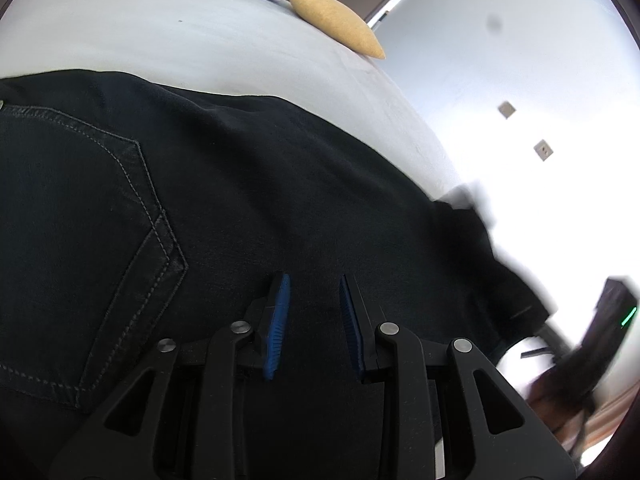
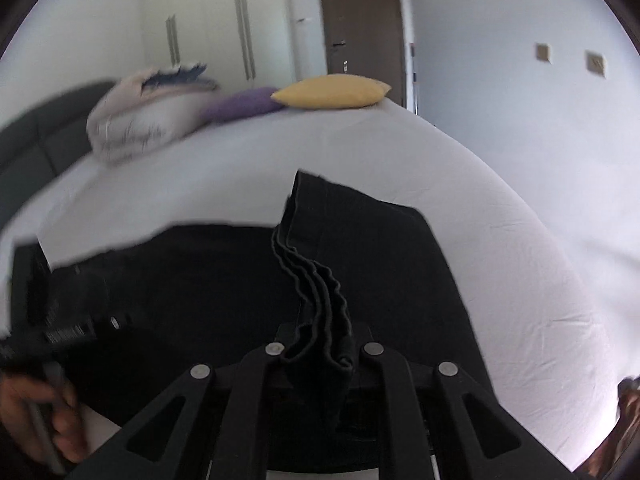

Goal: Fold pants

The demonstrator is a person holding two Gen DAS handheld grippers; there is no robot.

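Observation:
Black pants (image 1: 240, 180) lie spread on a white bed, with a stitched back pocket (image 1: 80, 220) at the left of the left wrist view. My left gripper (image 1: 314, 278) rests low over the cloth beside the pocket. Its blue pads (image 1: 280, 312) stand a little apart with nothing seen between them. My right gripper (image 2: 320, 328) is shut on the bunched leg hems (image 2: 320, 292), and the leg (image 2: 380, 248) is lifted and doubled back over the rest of the pants. The right view is motion-blurred. A hand (image 2: 48, 412) holds the left gripper's body at the lower left there.
The white bed sheet (image 2: 520, 220) stretches around the pants. A yellow cushion (image 2: 332, 92), a purple cushion (image 2: 240, 108) and a folded duvet (image 2: 140, 116) lie at the far end. Behind them are wardrobe doors (image 2: 224, 32) and a brown door (image 2: 360, 20).

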